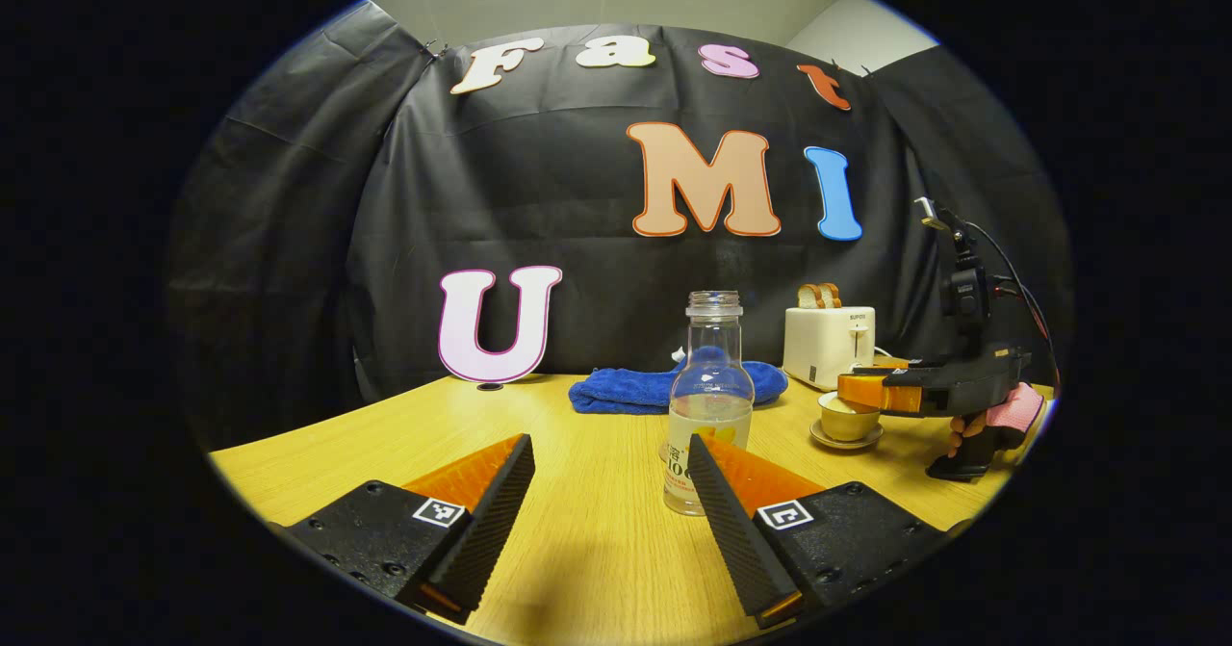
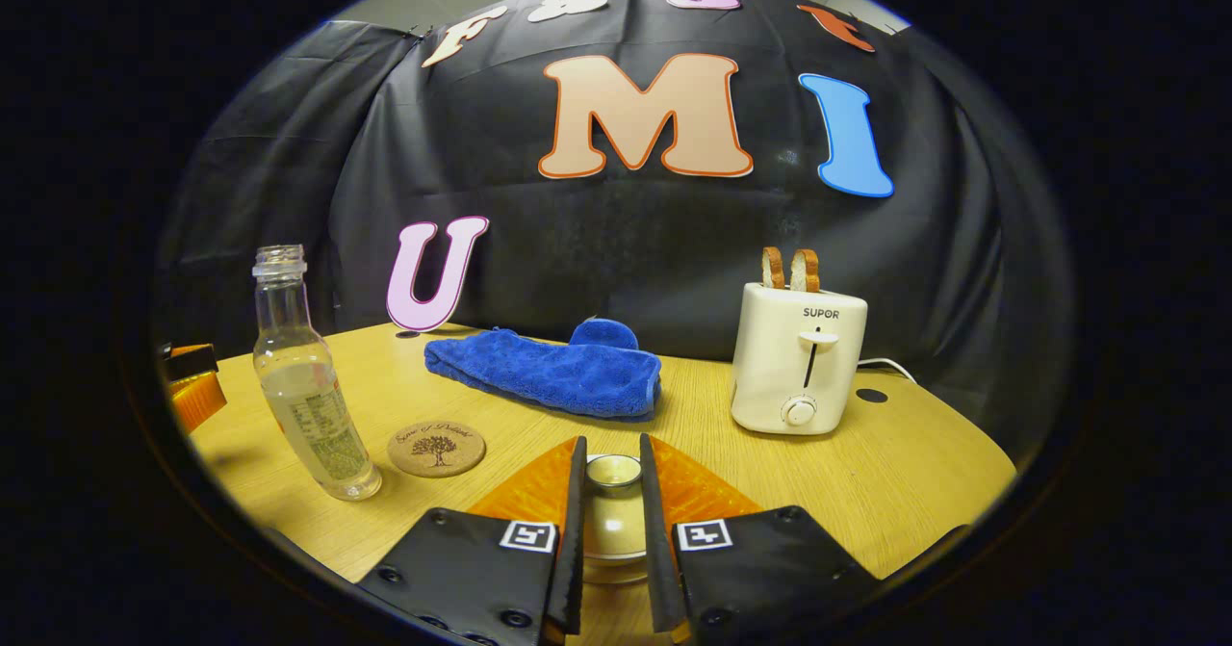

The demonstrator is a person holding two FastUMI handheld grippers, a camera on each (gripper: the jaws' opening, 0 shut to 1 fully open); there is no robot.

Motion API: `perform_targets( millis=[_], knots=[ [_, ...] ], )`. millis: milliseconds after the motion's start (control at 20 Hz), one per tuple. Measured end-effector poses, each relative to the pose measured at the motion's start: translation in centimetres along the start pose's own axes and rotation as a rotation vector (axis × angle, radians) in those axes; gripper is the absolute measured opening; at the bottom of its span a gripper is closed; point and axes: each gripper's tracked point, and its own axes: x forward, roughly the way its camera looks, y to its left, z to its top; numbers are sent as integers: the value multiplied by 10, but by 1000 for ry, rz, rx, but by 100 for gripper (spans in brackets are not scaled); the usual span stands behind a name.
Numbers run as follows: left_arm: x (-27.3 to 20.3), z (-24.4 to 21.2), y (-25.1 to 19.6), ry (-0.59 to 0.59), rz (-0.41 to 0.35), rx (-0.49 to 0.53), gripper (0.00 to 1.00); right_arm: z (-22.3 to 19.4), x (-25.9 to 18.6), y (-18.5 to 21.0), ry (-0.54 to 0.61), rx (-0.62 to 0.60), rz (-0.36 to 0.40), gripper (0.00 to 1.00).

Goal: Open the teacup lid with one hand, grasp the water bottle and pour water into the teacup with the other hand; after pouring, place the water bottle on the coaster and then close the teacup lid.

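Lower centre, right gripper view: black-and-orange right gripper (image 2: 612, 492) clamped on small cream teacup lid (image 2: 613, 471), cup body hidden behind fingers. Left gripper (image 1: 610, 492) spread wide, clear open-necked glass water bottle (image 1: 709, 405) partly behind its right finger. Round cork coaster (image 2: 436, 449) lower left, beside bottle.

The left gripper (image 1: 608, 506) is seen low over the wooden table (image 1: 597, 569), its jaws spread wide with nothing held between them. The water bottle (image 1: 709, 405) stands upright and uncapped just ahead, near the right-hand finger – contact cannot be determined. Behind it a blue towel (image 1: 635, 388) is laid. To the right, the right gripper (image 1: 861, 389) is held by a hand (image 1: 991, 425) directly above the teacup (image 1: 847, 420) on its saucer. A white toaster (image 1: 828, 343) with bread is placed further back
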Motion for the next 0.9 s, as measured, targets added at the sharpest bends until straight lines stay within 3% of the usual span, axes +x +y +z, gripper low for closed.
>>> perform_targets(
  millis=[100,200,500,900],
  knots=[
    [0,0,0,0,0,0,94,1,-1,0,0,-2,1,31],
    [0,0,0,-1,0,0,94,1,-2,2,-3,-8,10,24],
    [0,0,0,-1,0,0,94,13,-14,2,-90,-60,-14,26],
    [0,0,-3,-2,-24,-1,94,13,-47,-20,-129,84,-34,25]
  ],
)
